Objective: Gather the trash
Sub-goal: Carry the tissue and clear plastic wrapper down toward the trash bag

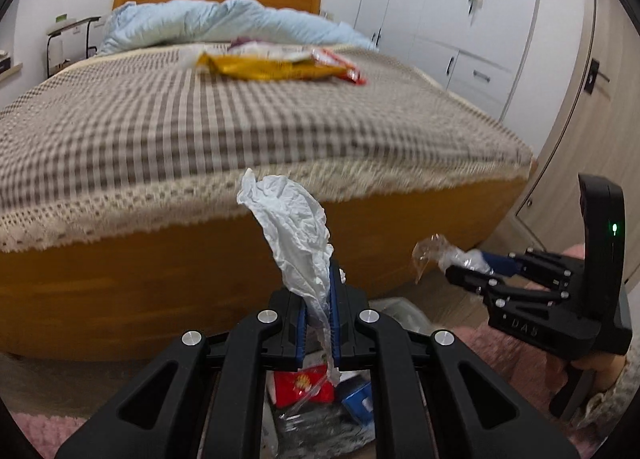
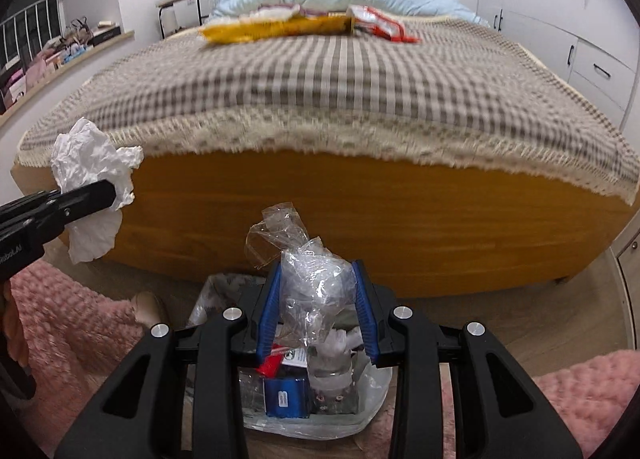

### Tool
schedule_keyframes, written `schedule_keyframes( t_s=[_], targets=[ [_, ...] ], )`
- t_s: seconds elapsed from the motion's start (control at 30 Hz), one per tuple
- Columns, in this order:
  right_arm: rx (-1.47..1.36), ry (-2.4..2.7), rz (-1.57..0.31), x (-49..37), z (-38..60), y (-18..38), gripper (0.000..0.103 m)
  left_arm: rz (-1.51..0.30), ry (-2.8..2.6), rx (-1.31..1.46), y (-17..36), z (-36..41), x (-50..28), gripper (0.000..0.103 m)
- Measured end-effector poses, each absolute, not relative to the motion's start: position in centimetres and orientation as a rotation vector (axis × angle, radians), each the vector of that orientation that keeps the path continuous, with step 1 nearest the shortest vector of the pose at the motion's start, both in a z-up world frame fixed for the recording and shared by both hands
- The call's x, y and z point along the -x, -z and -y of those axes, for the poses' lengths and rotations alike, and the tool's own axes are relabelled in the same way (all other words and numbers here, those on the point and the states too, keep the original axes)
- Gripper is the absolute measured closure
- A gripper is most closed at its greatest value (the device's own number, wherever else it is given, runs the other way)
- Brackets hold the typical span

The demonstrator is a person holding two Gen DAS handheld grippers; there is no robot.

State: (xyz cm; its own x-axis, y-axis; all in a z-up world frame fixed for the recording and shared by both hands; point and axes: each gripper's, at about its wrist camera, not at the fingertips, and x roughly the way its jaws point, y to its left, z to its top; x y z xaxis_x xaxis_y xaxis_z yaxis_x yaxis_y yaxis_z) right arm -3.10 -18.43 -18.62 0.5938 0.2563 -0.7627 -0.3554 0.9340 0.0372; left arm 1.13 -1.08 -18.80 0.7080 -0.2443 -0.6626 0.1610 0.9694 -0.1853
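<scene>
Left gripper [image 1: 320, 299] fingers pinching white tissue [image 1: 296, 227], right gripper [image 2: 316, 299] fingers clamping crumpled clear plastic [image 2: 312, 283], blurry snack wrappers [image 2: 280, 27] apparently on bed [image 2: 320, 99]

Both tongs point down in front of the bed [image 1: 256, 131]: the left tongs [image 1: 320, 295] squeezed nearly closed, the right tongs [image 2: 316, 299] partly apart and pinching.

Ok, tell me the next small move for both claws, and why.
Probably lower both a little further and open over the trash bag. The left claw pinches a crumpled white tissue, the right claw grips a clear plastic wrapper, and the bag, already holding rubbish, lies just beneath them.
</scene>
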Motion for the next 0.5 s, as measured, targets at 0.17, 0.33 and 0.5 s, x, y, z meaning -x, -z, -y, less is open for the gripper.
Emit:
schedule_keyframes(
  t_s=[0.17, 0.33, 0.5],
  targets=[
    [0.141, -0.384, -0.895, 3.1, 17.8, 19.8, 0.069, -0.819, 0.221, 0.131, 20.9, 0.5, -1.3, 0.097],
    [0.146, -0.419, -0.926, 3.6, 17.4, 20.2, 0.069, -0.862, 0.258, 0.181, 22.0, 0.2, -1.8, 0.097],
    [0.177, -0.418, -0.939, 3.6, 16.9, 20.6, 0.069, -0.896, 0.242, 0.161, 23.5, 0.1, -1.5, 0.097]
  ],
)
